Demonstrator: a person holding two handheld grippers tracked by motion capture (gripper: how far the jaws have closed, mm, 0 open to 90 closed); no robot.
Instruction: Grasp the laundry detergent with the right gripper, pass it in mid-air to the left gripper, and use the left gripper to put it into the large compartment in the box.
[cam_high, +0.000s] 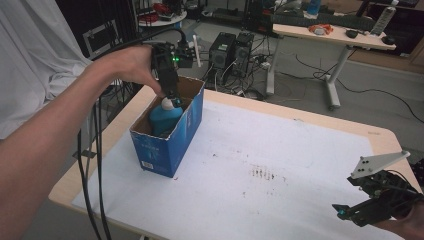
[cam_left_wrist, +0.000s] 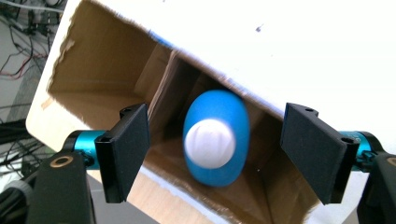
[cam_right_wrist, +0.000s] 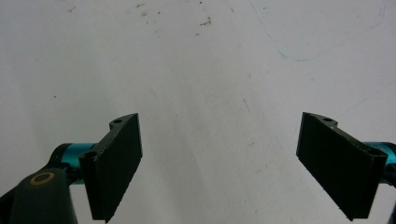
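Left gripper (cam_high: 171, 98): held over the open top of the box, pointing down into it; in the left gripper view (cam_left_wrist: 215, 154) its jaws stand apart on either side of the bottle, with clear gaps between pads and bottle, gripping nothing.
Left pads (cam_left_wrist: 127, 149): black and flat, clear of the bottle and of the box walls.
Right gripper (cam_high: 345, 210): low at the near right corner of the table, well apart from the box; in the right gripper view (cam_right_wrist: 219, 163) its jaws stand wide with bare white sheet between them and hold nothing.
Bottle (cam_left_wrist: 215, 138): blue with a white cap, standing in the box, cap up toward the left gripper; a little blurred in the left gripper view. From the high view (cam_high: 165, 117) it sits toward the far end of the box.
Box (cam_high: 167, 145): blue cardboard, brown inside, top open with a torn rim; it stands on the left part of the table, long side running away from the person.
Sheet (cam_high: 280, 165): white, covering most of the table, with small dark specks near the middle.
Table (cam_high: 385, 137): light wood, its edge showing round the sheet.
Left hand (cam_high: 127, 65): wrapped round the left gripper's body, forearm coming in from the lower left.
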